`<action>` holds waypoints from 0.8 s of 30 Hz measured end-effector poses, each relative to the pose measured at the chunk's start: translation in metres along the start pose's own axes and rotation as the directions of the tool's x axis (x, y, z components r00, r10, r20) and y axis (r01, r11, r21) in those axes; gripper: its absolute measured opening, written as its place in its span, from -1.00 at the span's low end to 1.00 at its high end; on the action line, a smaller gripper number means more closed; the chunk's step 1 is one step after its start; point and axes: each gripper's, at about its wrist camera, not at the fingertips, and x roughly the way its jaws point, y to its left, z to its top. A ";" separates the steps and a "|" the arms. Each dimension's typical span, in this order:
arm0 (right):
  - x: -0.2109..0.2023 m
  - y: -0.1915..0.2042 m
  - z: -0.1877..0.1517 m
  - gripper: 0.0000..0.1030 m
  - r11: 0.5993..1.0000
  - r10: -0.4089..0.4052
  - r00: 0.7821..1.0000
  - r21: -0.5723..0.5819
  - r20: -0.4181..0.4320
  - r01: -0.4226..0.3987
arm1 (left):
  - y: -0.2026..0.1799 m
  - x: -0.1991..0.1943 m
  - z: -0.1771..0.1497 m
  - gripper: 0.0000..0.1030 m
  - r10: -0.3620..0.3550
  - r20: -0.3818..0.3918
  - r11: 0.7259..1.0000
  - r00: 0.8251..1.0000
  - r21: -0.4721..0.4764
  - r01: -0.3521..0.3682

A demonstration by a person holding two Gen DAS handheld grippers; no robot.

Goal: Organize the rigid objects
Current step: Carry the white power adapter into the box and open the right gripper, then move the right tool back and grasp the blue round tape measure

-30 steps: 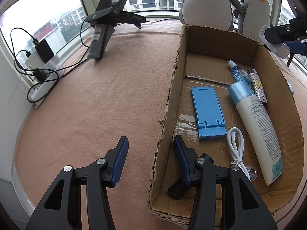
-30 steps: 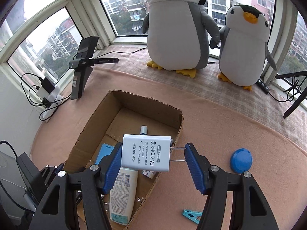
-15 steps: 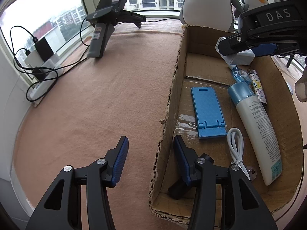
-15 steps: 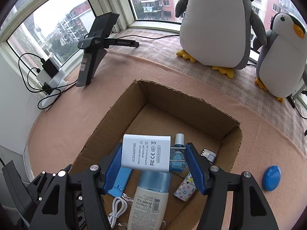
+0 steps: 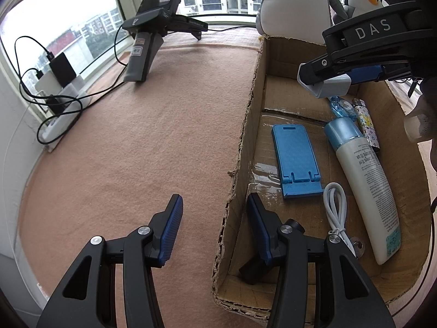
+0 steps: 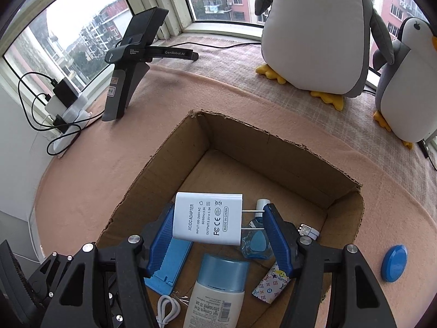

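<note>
My right gripper is shut on a white power adapter, its prongs against the right pad. It hangs over the open cardboard box; the left wrist view shows the adapter above the box's far end. The box holds a blue phone stand, a lotion bottle, a white cable, a small blue bottle and a patterned lighter. My left gripper straddles the near-left box wall, open, pads not touching it.
A blue round lid lies on the pink cloth right of the box. Two penguin plush toys stand by the window. A spare gripper on its stand and a power strip with cables sit at the left.
The right gripper carried the adapter from the box's edge to over its inside and sank lower, coming into the left wrist view. The left gripper stayed put.
</note>
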 end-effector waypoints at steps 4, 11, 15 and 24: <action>0.001 0.002 -0.001 0.19 1.000 -0.003 1.000 -0.013 0.005 0.003 | 0.001 0.000 0.000 -0.07 0.000 0.000 1.000 1.000 0.000 0.000; -0.005 -0.001 -0.001 0.40 1.000 0.004 1.000 0.007 0.030 -0.004 | 0.001 0.000 0.000 -0.07 0.000 0.000 1.000 1.000 0.000 0.000; -0.010 -0.002 -0.002 0.40 1.000 0.002 0.999 0.006 0.036 -0.002 | 0.001 0.000 0.000 -0.07 -0.001 0.000 1.000 1.000 -0.001 0.001; -0.027 -0.009 -0.010 0.40 1.000 -0.005 0.998 0.016 0.056 0.004 | 0.002 0.000 0.000 -0.07 0.000 0.000 1.000 1.000 -0.002 0.000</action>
